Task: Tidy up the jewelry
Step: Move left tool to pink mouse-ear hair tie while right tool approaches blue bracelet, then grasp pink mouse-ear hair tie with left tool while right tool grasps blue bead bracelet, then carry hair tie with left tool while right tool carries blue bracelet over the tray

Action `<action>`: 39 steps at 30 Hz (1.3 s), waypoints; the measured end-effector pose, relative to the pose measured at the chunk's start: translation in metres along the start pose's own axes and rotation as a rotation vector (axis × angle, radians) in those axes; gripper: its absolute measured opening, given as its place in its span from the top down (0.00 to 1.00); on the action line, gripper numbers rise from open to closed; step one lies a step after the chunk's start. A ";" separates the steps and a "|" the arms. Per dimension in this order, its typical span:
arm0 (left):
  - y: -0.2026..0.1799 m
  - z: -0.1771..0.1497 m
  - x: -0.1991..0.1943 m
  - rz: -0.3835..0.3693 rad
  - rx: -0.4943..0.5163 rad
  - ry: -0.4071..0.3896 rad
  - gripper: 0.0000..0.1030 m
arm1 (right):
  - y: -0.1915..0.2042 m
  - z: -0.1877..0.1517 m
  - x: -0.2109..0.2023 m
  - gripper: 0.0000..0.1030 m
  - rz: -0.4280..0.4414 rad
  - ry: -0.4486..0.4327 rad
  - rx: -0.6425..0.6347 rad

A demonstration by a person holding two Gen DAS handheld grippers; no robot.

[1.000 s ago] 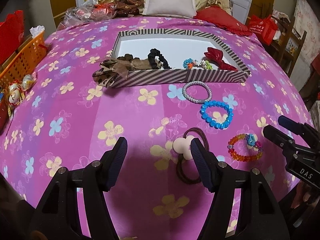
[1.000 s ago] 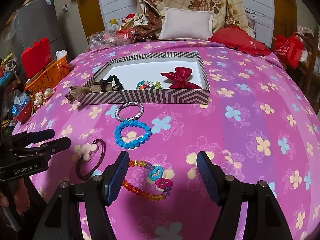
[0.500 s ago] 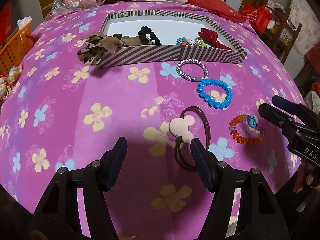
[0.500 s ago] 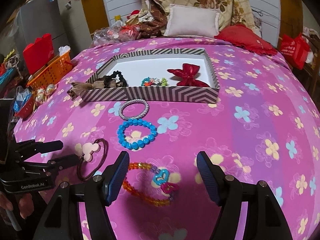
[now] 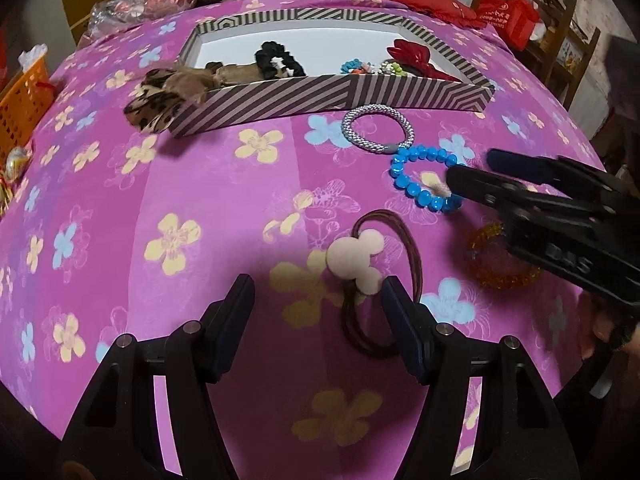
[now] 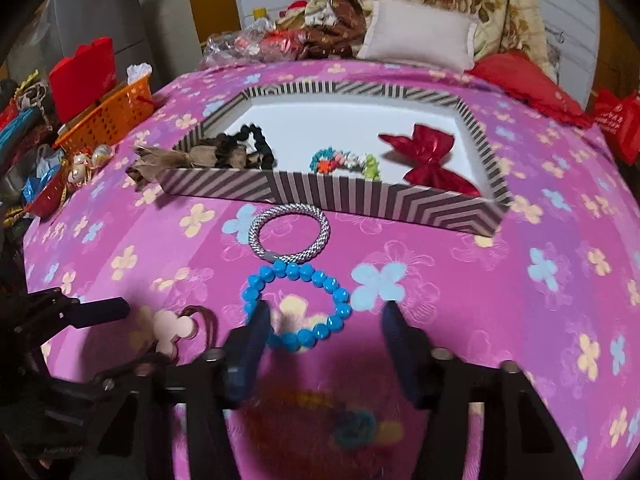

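Left gripper: jaws apart, nothing gripped, brown hair tie with cream mouse-head charm on bed just ahead. Right gripper: jaws closing around blue bead bracelet, pads not yet touching. Silver woven bracelet beyond, touching it. Striped tray toward headboard: red bow, multicolour bracelet, black scrunchie, leopard scarf draped over left rim.

Pink flowered bed seen past right gripper, jaws closing around blue bead bracelet, pads not yet pressing it. Silver bracelet just beyond, touching the blue one. Striped tray farther back, holding red bow, small bead bracelet, black scrunchie. Left gripper at left edge, near brown hair tie. Blurred bracelet below the jaws.
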State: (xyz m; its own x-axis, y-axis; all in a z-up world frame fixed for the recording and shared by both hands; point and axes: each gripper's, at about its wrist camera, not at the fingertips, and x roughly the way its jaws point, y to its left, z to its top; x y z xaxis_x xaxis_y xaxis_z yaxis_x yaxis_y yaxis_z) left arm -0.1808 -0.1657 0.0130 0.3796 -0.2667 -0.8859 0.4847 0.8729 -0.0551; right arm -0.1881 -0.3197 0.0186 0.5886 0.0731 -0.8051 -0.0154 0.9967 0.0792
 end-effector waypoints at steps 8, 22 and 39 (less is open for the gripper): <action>-0.014 0.009 0.008 0.021 0.057 -0.010 0.36 | -0.004 0.003 0.015 0.59 -0.027 -0.014 -0.026; -0.003 0.011 -0.001 -0.046 0.024 -0.051 0.72 | 0.000 0.000 -0.009 0.92 -0.059 -0.092 -0.069; 0.007 0.020 -0.037 -0.015 -0.011 -0.129 0.72 | 0.008 0.014 -0.064 0.92 -0.077 -0.191 -0.086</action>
State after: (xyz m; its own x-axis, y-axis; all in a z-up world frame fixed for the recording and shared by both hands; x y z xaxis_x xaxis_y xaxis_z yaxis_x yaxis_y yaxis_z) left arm -0.1760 -0.1580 0.0542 0.4708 -0.3298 -0.8183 0.4826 0.8727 -0.0741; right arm -0.2142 -0.3168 0.0788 0.7332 -0.0027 -0.6800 -0.0286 0.9990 -0.0348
